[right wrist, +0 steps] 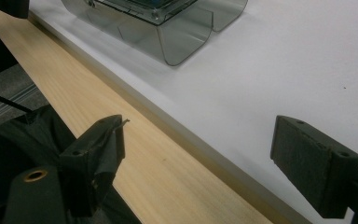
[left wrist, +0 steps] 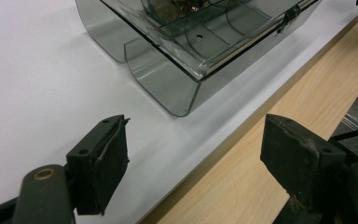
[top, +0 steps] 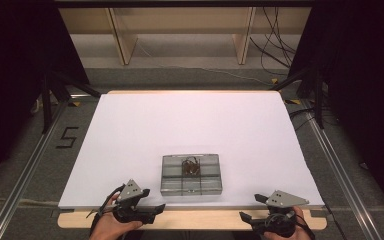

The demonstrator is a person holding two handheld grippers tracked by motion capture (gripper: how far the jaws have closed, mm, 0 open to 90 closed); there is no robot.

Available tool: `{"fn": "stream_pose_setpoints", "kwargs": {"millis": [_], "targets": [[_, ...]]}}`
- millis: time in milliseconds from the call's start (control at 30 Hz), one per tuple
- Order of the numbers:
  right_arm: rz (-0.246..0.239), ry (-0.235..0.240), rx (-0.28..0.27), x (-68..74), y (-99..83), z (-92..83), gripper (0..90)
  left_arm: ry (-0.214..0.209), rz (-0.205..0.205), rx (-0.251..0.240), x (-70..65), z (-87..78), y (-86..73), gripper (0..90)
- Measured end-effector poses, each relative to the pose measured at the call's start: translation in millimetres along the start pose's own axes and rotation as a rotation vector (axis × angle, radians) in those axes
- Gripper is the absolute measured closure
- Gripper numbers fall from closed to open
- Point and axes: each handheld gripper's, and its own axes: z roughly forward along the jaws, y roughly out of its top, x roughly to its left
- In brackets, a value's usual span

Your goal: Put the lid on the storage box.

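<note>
The clear compartment box (top: 191,174) lies flat near the table's (top: 130,130) front edge, long axis running left-right, perhaps holding a brown tangle, between the 2 empty, wide-open grippers, left (top: 152,209) and right (top: 245,218).

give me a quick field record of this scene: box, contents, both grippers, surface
box: clear smoky plastic compartment box, lid shut, near the front edge of the white sheet
contents: a brown tangled item in a rear middle compartment; what it is cannot be told
left gripper: open, holding nothing, left of the box
right gripper: open, holding nothing, right of the box
surface: white sheet on a wooden table
</note>
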Motion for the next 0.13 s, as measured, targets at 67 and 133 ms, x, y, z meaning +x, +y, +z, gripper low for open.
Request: {"fn": "stream_pose_setpoints", "kwargs": {"millis": [67,133], "targets": [[-0.003,-0.004,0.002,0.0,-0.1,0.3,18.6,-0.007,-0.002,-0.012,-0.6,0.0,0.0,22.3],[-0.005,-0.009,0.004,0.1,-0.1,0.7,18.6,-0.005,-0.001,-0.009,-0.4,-0.2,0.1,22.3]]}}
